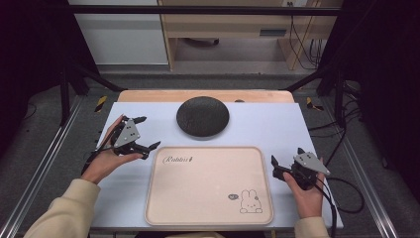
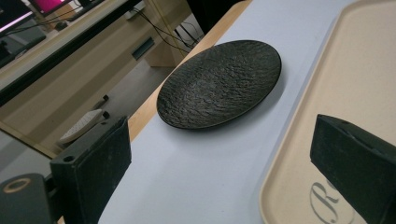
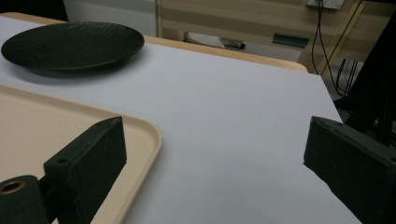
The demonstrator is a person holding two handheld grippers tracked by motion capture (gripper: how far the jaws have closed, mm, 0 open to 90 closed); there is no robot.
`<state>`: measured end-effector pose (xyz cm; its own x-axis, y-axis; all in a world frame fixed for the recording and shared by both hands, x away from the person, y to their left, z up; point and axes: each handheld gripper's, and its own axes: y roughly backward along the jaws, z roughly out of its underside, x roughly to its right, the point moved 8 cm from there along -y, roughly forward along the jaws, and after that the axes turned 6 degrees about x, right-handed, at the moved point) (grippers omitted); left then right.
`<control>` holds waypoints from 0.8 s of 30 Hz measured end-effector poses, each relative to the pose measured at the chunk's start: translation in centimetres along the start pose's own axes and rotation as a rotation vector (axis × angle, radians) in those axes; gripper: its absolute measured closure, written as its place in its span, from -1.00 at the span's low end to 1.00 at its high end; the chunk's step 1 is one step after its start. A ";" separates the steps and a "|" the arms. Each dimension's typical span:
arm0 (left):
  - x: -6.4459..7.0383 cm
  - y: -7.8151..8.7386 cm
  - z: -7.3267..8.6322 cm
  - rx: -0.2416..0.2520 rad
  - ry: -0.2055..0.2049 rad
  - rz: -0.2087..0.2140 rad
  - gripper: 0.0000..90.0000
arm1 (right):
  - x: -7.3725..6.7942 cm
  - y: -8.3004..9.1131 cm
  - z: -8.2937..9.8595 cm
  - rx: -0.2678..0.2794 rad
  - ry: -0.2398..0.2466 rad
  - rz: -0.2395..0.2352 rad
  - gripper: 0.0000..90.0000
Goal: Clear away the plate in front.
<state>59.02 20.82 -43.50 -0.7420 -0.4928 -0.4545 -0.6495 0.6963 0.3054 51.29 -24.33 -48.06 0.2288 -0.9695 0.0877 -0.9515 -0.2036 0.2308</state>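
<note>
Behind the tray: black plate (image 1: 203,116) sits flat on the bench (image 1: 277,124), just past the tray's far edge, untouched.
Tray: beige tray (image 1: 208,186) lies bare on the near bench, rabbit print at its near right corner.
Left gripper: left gripper (image 1: 146,134) hovers left of the tray's far left corner, jaws spread wide, holding nothing, aimed toward the plate.
Right gripper: right gripper (image 1: 287,156) hovers off the tray's right edge, jaws wide apart, also holding nothing.
Likely step: approach to the plate, probably to lift it onto the tray.
Risk 1: the plate is low and its rim shallow; a jaw coming in too high would likely push it away from the tray, toward the bench's far edge.
Risk 2: a one-sided rim grip may let the plate tilt or slip.
Risk 3: a low carry could catch the tray's raised lip.
</note>
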 end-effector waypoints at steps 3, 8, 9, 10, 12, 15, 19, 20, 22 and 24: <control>-0.2 -0.8 -0.5 -0.032 -0.064 0.011 -0.88 | -0.3 0.3 0.0 -0.003 0.001 -0.001 -0.87; 0.1 -2.5 -1.5 -0.057 -0.128 0.046 -0.87 | -1.0 0.8 0.3 -0.012 0.005 -0.025 -0.87; 0.1 -2.8 -1.7 -0.060 -0.141 0.048 -0.87 | -1.2 0.8 0.3 -0.010 0.001 -0.033 -0.87; 0.1 -3.1 -2.0 -0.061 -0.156 0.047 -0.86 | -1.3 0.8 0.2 -0.007 0.002 -0.039 -0.87; 0.1 -3.8 -2.3 -0.069 -0.179 0.056 -0.86 | -1.3 0.9 0.2 -0.006 -0.001 -0.043 -0.87; 0.0 -4.7 -2.6 -0.086 -0.218 0.057 -0.82 | -1.5 1.1 0.2 -0.003 -0.005 -0.052 -0.86; -0.2 -5.8 -2.5 -0.157 -0.359 0.053 -0.78 | -1.5 1.4 0.4 -0.007 -0.001 -0.053 -0.86; -0.3 -6.1 -2.4 -0.184 -0.396 0.054 -0.78 | -1.5 1.4 0.5 -0.009 -0.008 -0.052 -0.86; -0.2 -6.7 -2.2 -0.218 -0.456 0.065 -0.71 | -1.4 1.4 0.5 -0.007 -0.014 -0.048 -0.85; -0.2 -7.3 -2.1 -0.239 -0.486 0.071 -0.71 | -1.3 1.4 0.5 -0.007 -0.014 -0.046 -0.85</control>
<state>63.57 14.76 -43.92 -0.6600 -0.1120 -0.7429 -0.6624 0.5533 0.5051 49.59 -23.44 -48.37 0.2694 -0.9610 0.0632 -0.9386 -0.2473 0.2406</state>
